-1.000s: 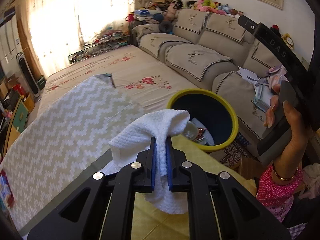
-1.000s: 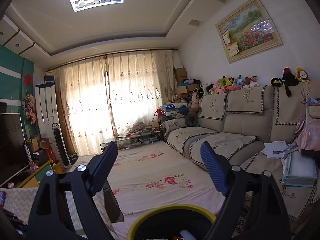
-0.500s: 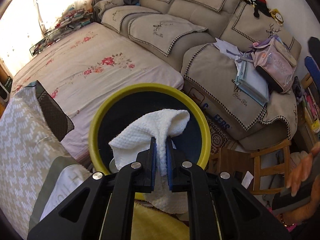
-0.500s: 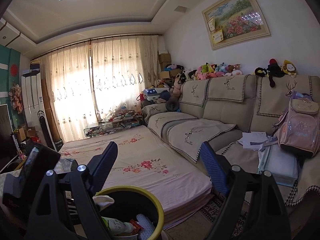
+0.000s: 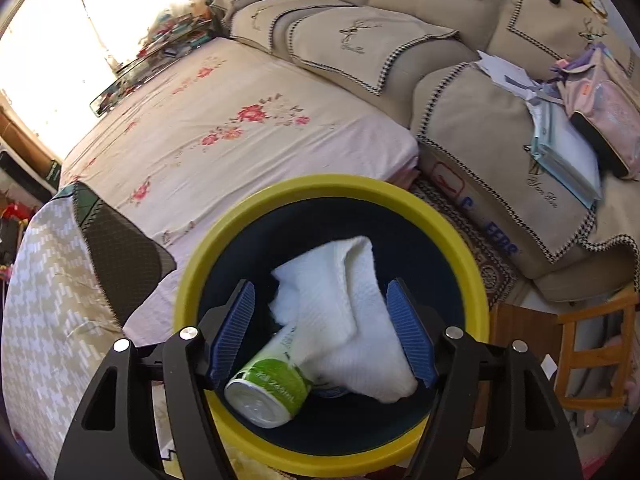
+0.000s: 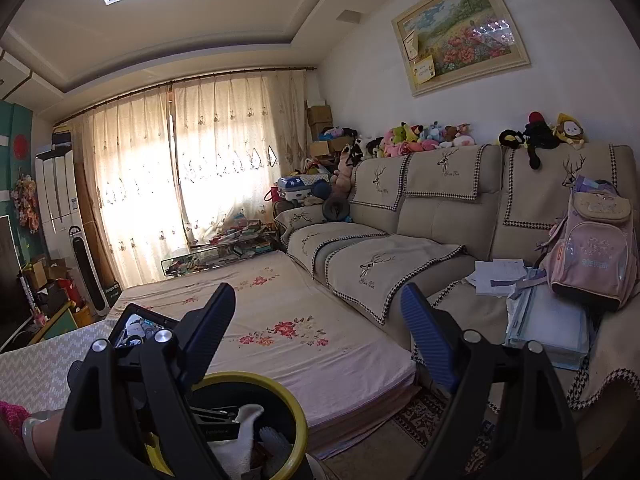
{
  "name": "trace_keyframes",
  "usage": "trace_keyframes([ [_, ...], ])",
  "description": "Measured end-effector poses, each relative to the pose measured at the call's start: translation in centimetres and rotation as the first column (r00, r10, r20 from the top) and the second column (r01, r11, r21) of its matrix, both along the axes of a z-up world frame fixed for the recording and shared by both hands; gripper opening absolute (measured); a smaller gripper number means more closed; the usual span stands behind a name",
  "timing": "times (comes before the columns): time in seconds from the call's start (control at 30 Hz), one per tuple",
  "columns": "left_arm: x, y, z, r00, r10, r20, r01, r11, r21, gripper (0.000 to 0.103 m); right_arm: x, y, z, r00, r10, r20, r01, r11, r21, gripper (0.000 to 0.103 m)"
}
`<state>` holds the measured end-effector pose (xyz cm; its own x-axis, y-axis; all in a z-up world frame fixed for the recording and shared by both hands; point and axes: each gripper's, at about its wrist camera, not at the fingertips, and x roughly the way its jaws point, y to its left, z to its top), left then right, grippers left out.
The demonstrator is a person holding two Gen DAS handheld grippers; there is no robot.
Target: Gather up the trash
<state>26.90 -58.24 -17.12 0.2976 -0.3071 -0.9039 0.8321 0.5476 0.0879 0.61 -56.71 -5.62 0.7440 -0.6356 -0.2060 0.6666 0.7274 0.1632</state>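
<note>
A round bin with a yellow rim (image 5: 472, 264) and dark inside sits below my left gripper (image 5: 320, 300), which is open right over its mouth. A white crumpled paper towel (image 5: 344, 312) lies loose inside the bin between the blue pads, next to a green-and-white cup (image 5: 268, 384). In the right wrist view my right gripper (image 6: 316, 312) is open and empty, held above and to the right of the bin (image 6: 296, 408), where the white towel (image 6: 244, 420) and the left gripper's fingers (image 6: 216, 420) show.
A mattress with a floral sheet (image 5: 224, 120) lies behind the bin. A beige sofa (image 5: 460, 92) runs along the right with papers and a pink backpack (image 6: 592, 252) on it. A wooden stool (image 5: 592, 352) stands at the right.
My left gripper has moved over the bin and opened, and the white towel has dropped from its pads into the bin. The right gripper has stayed open, shifting slightly.
</note>
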Motion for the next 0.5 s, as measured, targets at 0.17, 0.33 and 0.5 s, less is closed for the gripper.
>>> trace_keyframes([
  [0.17, 0.9, 5.4, 3.0, 0.997, 0.078, -0.019, -0.079, 0.990, -0.117, 0.075, -0.2, 1.2, 0.8, 1.000, 0.016, -0.008, -0.016, 1.000, -0.018, 0.081],
  [0.33, -1.2, 14.1, 7.5, 0.973, 0.190, 0.129, -0.153, 0.955, -0.254, 0.092, 0.5, 3.1, 1.0, 0.994, 0.073, -0.085, -0.077, 0.996, -0.043, 0.083],
  [0.5, -4.5, 24.9, 11.1, 0.911, 0.348, 0.221, -0.260, 0.900, -0.349, 0.098, 0.9, 5.7, 1.2, 0.970, 0.210, -0.122, -0.214, 0.976, -0.024, 0.088],
])
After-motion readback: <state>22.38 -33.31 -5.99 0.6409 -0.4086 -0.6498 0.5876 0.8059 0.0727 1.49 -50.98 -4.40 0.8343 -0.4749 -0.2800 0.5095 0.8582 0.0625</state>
